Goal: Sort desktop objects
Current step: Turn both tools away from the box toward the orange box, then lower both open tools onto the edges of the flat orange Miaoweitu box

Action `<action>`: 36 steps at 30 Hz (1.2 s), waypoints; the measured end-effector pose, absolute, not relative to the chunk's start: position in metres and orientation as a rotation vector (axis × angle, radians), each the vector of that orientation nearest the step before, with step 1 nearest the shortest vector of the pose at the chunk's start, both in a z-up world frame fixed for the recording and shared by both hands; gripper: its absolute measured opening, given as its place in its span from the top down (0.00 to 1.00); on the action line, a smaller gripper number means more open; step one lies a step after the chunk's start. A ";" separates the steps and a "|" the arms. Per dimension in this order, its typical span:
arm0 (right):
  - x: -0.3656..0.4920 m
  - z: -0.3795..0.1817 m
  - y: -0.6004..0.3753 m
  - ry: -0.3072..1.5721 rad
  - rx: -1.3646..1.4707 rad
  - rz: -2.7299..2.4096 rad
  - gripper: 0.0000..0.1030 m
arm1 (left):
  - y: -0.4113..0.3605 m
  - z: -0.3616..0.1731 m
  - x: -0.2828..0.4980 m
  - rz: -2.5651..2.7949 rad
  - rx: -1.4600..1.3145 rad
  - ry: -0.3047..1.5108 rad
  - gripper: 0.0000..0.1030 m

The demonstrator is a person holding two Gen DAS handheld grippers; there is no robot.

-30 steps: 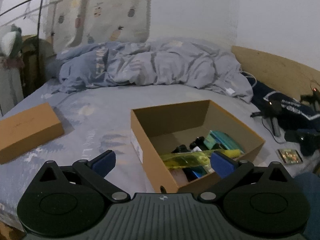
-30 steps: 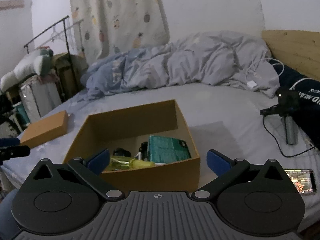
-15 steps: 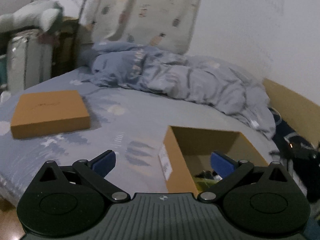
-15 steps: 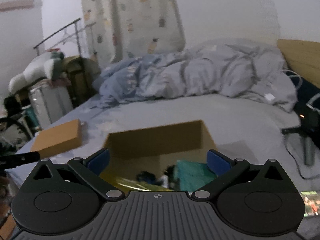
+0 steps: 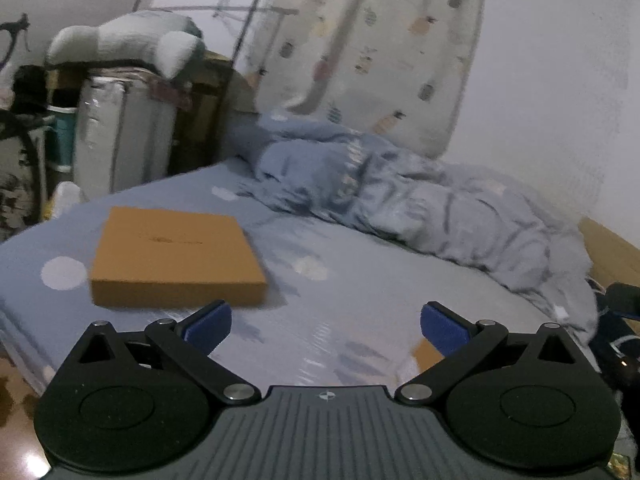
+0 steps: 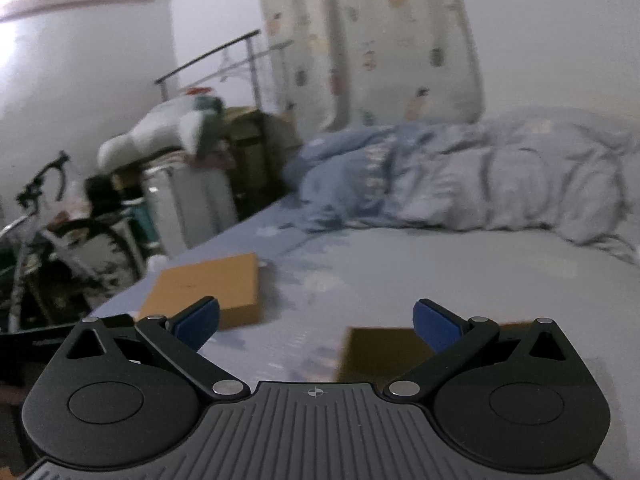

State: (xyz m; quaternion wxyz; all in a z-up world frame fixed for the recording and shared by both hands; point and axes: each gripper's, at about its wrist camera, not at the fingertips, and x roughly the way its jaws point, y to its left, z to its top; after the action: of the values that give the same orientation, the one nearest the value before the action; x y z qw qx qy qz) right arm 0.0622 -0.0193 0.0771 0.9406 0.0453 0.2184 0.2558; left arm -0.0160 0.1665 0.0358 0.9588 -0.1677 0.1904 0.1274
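Note:
A flat brown box lid lies on the blue bed sheet, left of centre in the left wrist view, and it also shows in the right wrist view. My left gripper is open and empty, just in front of and right of the lid. Only a corner of the open brown cardboard box shows by the left gripper's right finger. My right gripper is open and empty, with the box's far wall low between its fingers. The box contents are hidden.
A crumpled grey-blue duvet lies at the back of the bed. Stacked storage, a plush toy and a clothes rail stand off the bed's left side, with a bicycle beyond. Dark items lie at the right edge.
Both grippers have swung to the left and tilted up. The open box has slid out of view toward the bottom right, and the lid has come toward the centre. Both stay open.

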 end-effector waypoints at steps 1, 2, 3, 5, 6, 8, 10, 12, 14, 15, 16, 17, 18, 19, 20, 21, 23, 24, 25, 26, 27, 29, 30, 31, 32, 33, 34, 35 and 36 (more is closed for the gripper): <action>0.067 0.079 -0.009 0.447 0.090 0.546 0.00 | 0.174 0.037 -0.016 0.275 -0.342 0.382 0.00; 0.072 0.081 0.000 0.448 0.086 0.569 0.00 | 0.181 0.037 -0.016 0.294 -0.346 0.378 0.00; 0.077 0.083 0.009 0.448 0.081 0.592 0.00 | 0.187 0.038 -0.016 0.309 -0.350 0.375 0.00; 0.088 0.085 0.029 0.448 0.074 0.633 0.00 | 0.199 0.039 -0.016 0.338 -0.354 0.371 0.00; 0.093 0.086 0.039 0.449 0.071 0.654 0.00 | 0.205 0.039 -0.016 0.353 -0.354 0.370 0.00; 0.104 0.088 0.058 0.456 0.063 0.686 0.00 | 0.217 0.039 -0.014 0.383 -0.351 0.371 0.00; 0.116 0.088 0.077 0.459 0.054 0.720 0.00 | 0.229 0.040 -0.012 0.409 -0.353 0.371 0.00; 0.129 0.088 0.094 0.471 0.044 0.745 0.00 | 0.241 0.040 -0.009 0.435 -0.354 0.370 0.00; 0.144 0.087 0.110 0.489 0.045 0.769 0.00 | 0.251 0.040 -0.005 0.456 -0.353 0.374 0.00; 0.152 0.086 0.117 0.499 0.047 0.780 0.00 | 0.257 0.039 -0.003 0.466 -0.351 0.378 0.00; 0.160 0.085 0.124 0.508 0.051 0.788 0.00 | 0.262 0.038 0.000 0.475 -0.351 0.383 0.00; 0.168 0.083 0.131 0.516 0.054 0.796 0.00 | 0.267 0.037 0.003 0.481 -0.353 0.390 0.00; 0.176 0.081 0.138 0.528 0.052 0.803 0.00 | 0.272 0.036 0.006 0.486 -0.355 0.398 0.00; 0.184 0.079 0.145 0.540 0.051 0.806 0.00 | 0.277 0.034 0.010 0.492 -0.355 0.404 0.00; 0.192 0.077 0.152 0.549 0.053 0.809 0.00 | 0.281 0.033 0.014 0.496 -0.352 0.411 0.00; 0.199 0.074 0.159 0.560 0.053 0.813 0.00 | 0.284 0.031 0.017 0.502 -0.346 0.419 0.00; 0.210 0.069 0.172 0.579 0.051 0.824 0.00 | 0.291 0.028 0.023 0.517 -0.334 0.433 0.00; 0.216 0.066 0.179 0.583 0.046 0.832 0.00 | 0.295 0.026 0.027 0.523 -0.330 0.440 0.00; 0.222 0.062 0.186 0.585 0.039 0.841 0.00 | 0.299 0.023 0.030 0.528 -0.332 0.446 0.00; 0.227 0.059 0.194 0.588 0.030 0.845 0.00 | 0.303 0.021 0.033 0.531 -0.336 0.452 0.00; 0.234 0.054 0.202 0.596 0.021 0.849 0.00 | 0.307 0.018 0.036 0.533 -0.340 0.460 0.00; 0.248 0.046 0.215 0.615 0.019 0.856 0.00 | 0.317 0.010 0.047 0.538 -0.349 0.486 0.00; 0.255 0.042 0.221 0.624 0.020 0.860 0.00 | 0.322 0.007 0.051 0.542 -0.353 0.495 0.00; 0.264 0.038 0.227 0.633 0.018 0.857 0.00 | 0.327 0.003 0.057 0.544 -0.358 0.505 0.00; 0.273 0.034 0.234 0.644 0.016 0.852 0.00 | 0.333 -0.001 0.062 0.542 -0.362 0.518 0.00; 0.282 0.030 0.240 0.655 0.016 0.847 0.00 | 0.339 -0.005 0.068 0.540 -0.366 0.531 0.00; 0.292 0.026 0.247 0.666 0.016 0.842 0.00 | 0.345 -0.008 0.073 0.542 -0.370 0.540 0.00; 0.301 0.022 0.253 0.677 0.016 0.839 0.00 | 0.351 -0.012 0.077 0.549 -0.374 0.548 0.00; 0.312 0.018 0.260 0.688 0.013 0.833 0.00 | 0.357 -0.016 0.082 0.555 -0.378 0.557 0.00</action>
State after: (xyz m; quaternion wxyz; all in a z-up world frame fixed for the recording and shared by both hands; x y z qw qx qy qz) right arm 0.3116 0.2597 0.0180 0.8575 0.0061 0.3275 0.3967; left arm 0.0818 0.3572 -0.0160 0.9063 -0.1829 0.2697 0.2690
